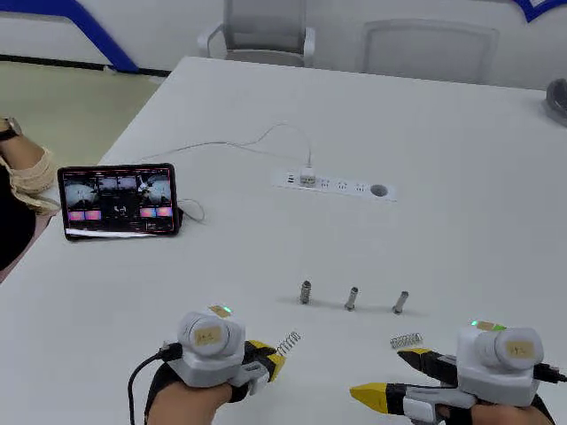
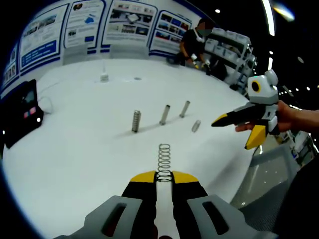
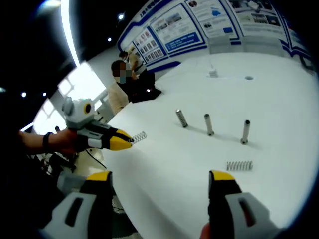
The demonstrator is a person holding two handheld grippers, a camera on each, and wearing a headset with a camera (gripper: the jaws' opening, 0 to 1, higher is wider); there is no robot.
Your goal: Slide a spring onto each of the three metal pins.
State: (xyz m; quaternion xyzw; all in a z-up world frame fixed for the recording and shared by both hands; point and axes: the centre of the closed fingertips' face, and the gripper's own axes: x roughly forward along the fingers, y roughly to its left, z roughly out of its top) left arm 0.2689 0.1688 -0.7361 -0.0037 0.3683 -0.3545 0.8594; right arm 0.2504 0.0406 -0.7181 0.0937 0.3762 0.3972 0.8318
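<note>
On the white tabletop (image 1: 443, 142) three short upright metal pins (image 1: 352, 298) stand in a row; the leftmost pin (image 1: 306, 292) seems already sleeved with a coil. The yellow-tipped left gripper (image 2: 163, 175) pinches a small steel coil spring (image 2: 164, 158). The right gripper (image 3: 159, 175) gapes wide, a second spring (image 3: 239, 165) lying loose just ahead.

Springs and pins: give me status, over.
Grippers: left gripper shut on a spring, right gripper open near the loose spring. Pins: left pin sprung, middle pin and right pin bare. Nothing blocking the pins.
</note>
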